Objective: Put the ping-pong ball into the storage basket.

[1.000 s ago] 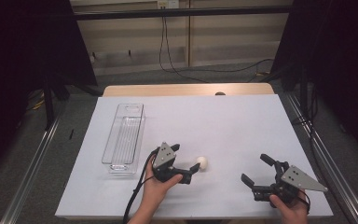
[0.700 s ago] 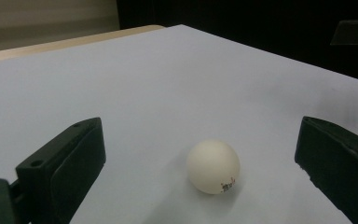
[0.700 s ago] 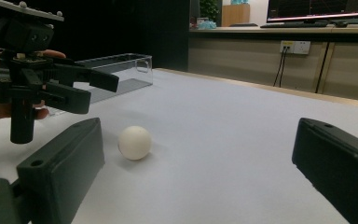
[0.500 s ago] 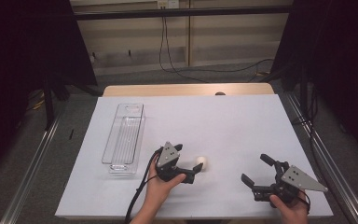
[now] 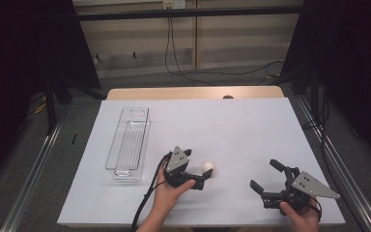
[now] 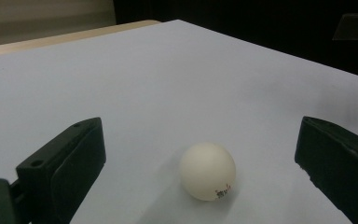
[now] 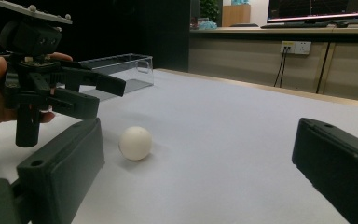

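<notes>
A white ping-pong ball (image 5: 207, 167) with a small printed mark rests on the white table sheet (image 5: 232, 125). My left gripper (image 5: 201, 176) is open, and its jaws reach to the right around the ball without touching it. In the left gripper view the ball (image 6: 208, 171) lies between the wide-apart jaws of the left gripper (image 6: 200, 140). My right gripper (image 5: 265, 175) stands open near the front right, apart from the ball. The right gripper view looks past its own jaws (image 7: 196, 140) at the ball (image 7: 135, 143) and the left gripper (image 7: 81, 91) beside it.
A long clear plastic tray (image 5: 129, 142) lies on the left part of the sheet, also in the right gripper view (image 7: 121, 65). The table's wooden far edge (image 5: 193, 93) shows beyond the sheet. Metal frame rails run along both sides.
My left gripper has edged a little to the right, closer around the ball. The ball and the right gripper have stayed in place.
</notes>
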`<state>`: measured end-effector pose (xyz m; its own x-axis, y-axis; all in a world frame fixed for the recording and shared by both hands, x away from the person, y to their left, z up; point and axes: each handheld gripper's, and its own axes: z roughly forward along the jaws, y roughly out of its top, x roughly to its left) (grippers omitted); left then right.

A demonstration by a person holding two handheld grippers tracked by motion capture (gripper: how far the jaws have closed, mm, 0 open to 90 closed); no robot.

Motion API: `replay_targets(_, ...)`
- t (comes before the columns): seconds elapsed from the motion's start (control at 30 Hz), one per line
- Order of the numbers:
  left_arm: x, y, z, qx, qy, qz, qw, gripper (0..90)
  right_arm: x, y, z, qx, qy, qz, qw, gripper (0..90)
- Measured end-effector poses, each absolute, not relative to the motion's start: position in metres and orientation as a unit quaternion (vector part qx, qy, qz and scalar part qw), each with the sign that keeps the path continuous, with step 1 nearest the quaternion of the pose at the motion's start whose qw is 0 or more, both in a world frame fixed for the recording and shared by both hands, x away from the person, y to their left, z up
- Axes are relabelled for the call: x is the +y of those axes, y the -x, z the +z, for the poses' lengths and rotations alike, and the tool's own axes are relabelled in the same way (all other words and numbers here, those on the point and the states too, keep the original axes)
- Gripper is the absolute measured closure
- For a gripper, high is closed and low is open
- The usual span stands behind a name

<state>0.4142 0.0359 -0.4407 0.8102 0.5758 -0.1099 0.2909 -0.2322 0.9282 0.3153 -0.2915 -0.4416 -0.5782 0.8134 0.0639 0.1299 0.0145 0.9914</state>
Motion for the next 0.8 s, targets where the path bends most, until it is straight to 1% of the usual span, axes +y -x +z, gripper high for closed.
replay_targets(0.2,0.0355,-0.4156,-0.4414,0.275,-0.780,0.133,0.547,1.9,-0.2912,-0.3152,-0.4416,0.653,-0.359,0.603,0.284,1.8)
replay_targets(0.8,0.0311,-0.4175,-0.4437,0.279,-0.782,0.125,0.543,1.9,-0.2912,-0.3152,-0.4416,0.653,-0.360,0.603,0.284,1.8)
